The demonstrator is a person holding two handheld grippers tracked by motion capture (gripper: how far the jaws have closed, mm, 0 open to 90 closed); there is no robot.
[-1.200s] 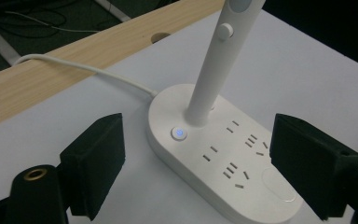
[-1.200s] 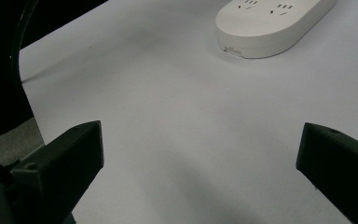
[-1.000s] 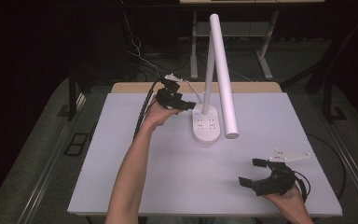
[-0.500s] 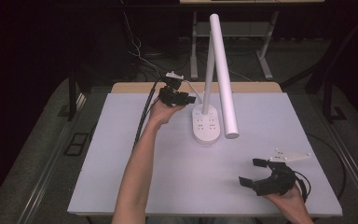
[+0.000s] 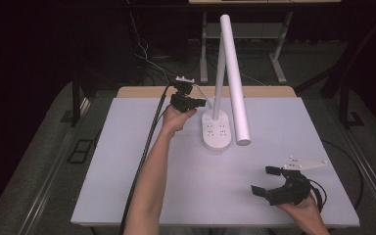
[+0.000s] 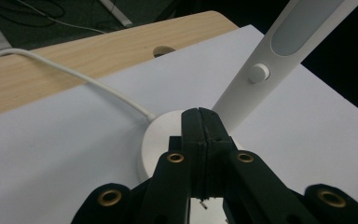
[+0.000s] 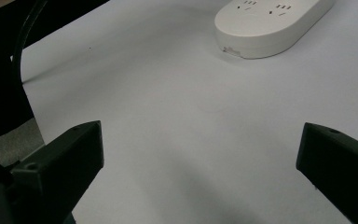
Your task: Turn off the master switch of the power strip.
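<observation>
Lamp [image 5: 230, 78] on table [image 5: 127, 166], cable [image 6: 74, 77] behind.

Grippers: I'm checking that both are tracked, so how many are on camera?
2: the left gripper, jaws shut, beside the lamp; the right gripper, jaws open, near the table's front right.

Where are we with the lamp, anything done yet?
Nothing looks finished: the lamp stands upright on the table, its bar unlit. In hand: the left hand-held gripper, jaws shut, is at the lamp's base. The right hand-held gripper waits open, away from it. Any actual lamp handling remains.
</observation>
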